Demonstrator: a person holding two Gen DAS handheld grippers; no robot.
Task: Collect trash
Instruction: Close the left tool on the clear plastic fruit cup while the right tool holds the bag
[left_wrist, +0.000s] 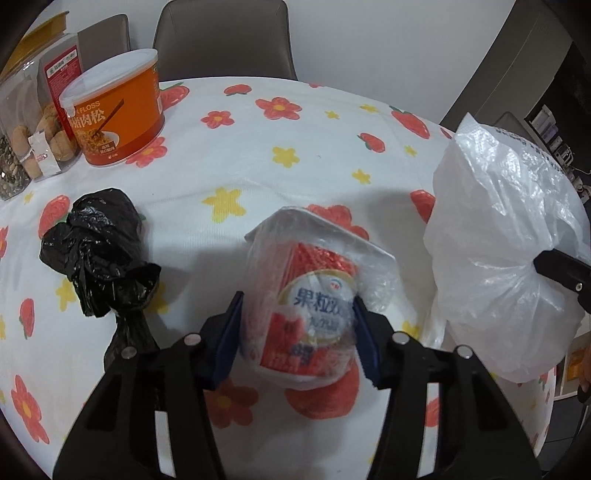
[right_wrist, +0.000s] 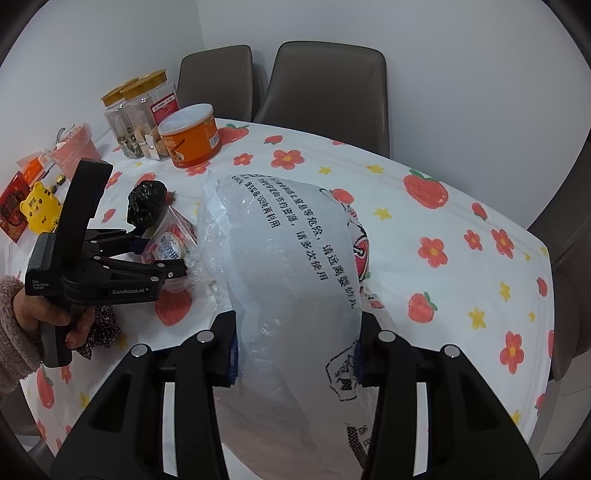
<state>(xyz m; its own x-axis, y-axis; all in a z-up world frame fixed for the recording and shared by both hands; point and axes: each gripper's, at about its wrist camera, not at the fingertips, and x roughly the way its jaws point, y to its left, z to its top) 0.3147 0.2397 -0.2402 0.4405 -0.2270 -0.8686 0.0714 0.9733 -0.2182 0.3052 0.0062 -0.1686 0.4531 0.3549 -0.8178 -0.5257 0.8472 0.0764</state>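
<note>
Left wrist view: the left claw (left_wrist: 297, 332) has its 2 blue pads on either side of a yogurt cup (left_wrist: 314, 306) wrapped in clear plastic, lying on its side on the flowered surface (left_wrist: 258, 155). The pads touch the wrap on both sides, so I judge it pinched for lifting. A crumpled black bag (left_wrist: 99, 251) lies just left of it, untouched, likely the next piece of trash. At the right edge a white plastic bag (left_wrist: 506, 258) is held up by the right claw, of which only 1 dark finger shows here; the bag seems kept up and near so trash can go in.

Right wrist view: the right claw (right_wrist: 295, 350) is pinching that white bag (right_wrist: 288, 266), its gathered plastic filling the gap between the pads. Only here do you see the person's hand (right_wrist: 48, 317) on the left tool's handle, and the snack jars (right_wrist: 140, 110) and orange tin (right_wrist: 192, 136) at the far side.
</note>
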